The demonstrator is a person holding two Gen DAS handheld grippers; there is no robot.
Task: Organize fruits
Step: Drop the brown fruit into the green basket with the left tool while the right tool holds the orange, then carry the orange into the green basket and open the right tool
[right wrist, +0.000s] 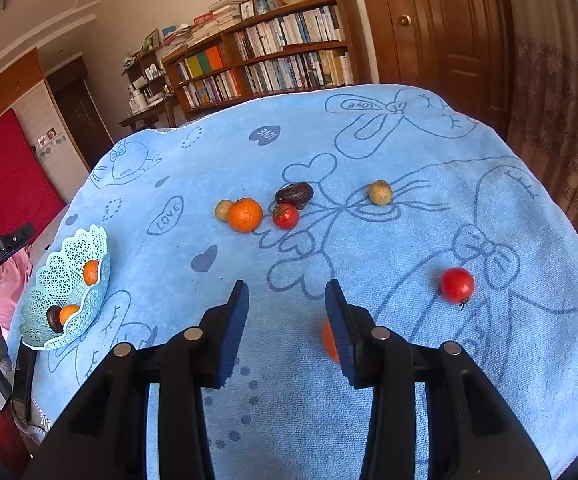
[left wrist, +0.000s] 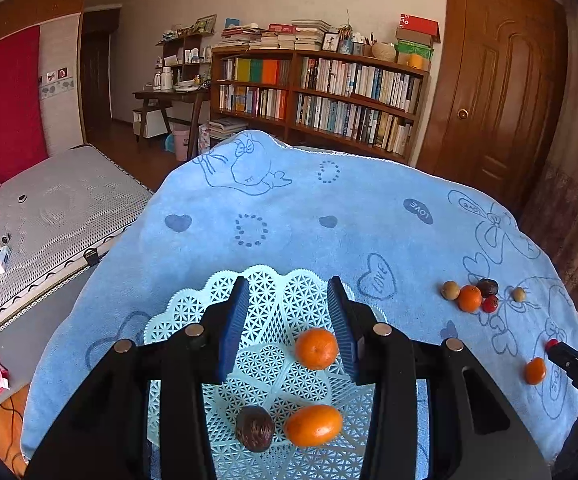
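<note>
Basket: your pale lattice fruit basket (left wrist: 273,312) sits at the left edge of the blue towel (left wrist: 289,208), holding a round orange (left wrist: 316,349), an oval orange (left wrist: 313,426) and a dark date (left wrist: 254,428).
Loose fruit: a cluster (right wrist: 265,208) of orange, tomato, date and a pale fruit lies mid-towel; another pale fruit (right wrist: 379,192) and a tomato (right wrist: 457,285) lie apart.
Left gripper (left wrist: 289,320): you hold it spread above the basket, empty.
Right gripper (right wrist: 287,320): spread; a small orange (right wrist: 329,340) shows beside its right finger.
Room: bookshelf (left wrist: 317,92), wooden door (left wrist: 501,80), mattress (left wrist: 57,216).
</note>
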